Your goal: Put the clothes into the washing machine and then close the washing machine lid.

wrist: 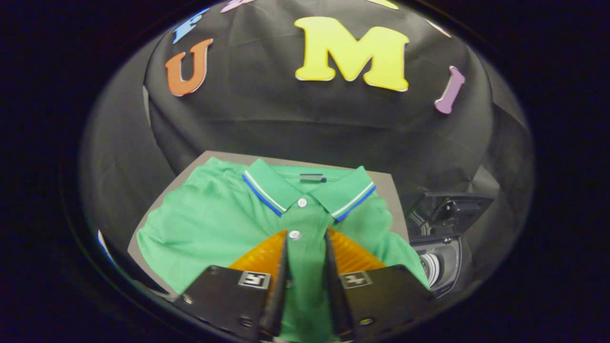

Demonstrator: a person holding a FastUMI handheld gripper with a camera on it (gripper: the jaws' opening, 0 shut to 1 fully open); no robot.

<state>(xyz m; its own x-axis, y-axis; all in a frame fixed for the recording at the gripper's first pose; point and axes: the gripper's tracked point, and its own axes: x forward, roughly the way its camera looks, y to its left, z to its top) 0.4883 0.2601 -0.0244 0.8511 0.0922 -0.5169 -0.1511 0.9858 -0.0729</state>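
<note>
On the grey bench point(391, 190), a green polo shirt point(214, 224) lies flat, collar away from the tongs point(306, 234). Tong fingers stand slightly apart over its button placket. Washing machine point(441, 257), lid raised, sits right of the shirt.

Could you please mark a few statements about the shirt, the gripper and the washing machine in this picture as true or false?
1. The green polo shirt lies spread flat on the table. True.
2. The gripper is clamped shut on a sock. False: its fingers stand apart over the shirt's button placket, with shirt fabric in the gap between them.
3. The washing machine has its lid raised open. True.
4. The shirt is already inside the washing machine. False: it lies on the table, beside the machine.
5. The shirt's collar is plain green. False: it has white and blue stripes along its edge.
</note>
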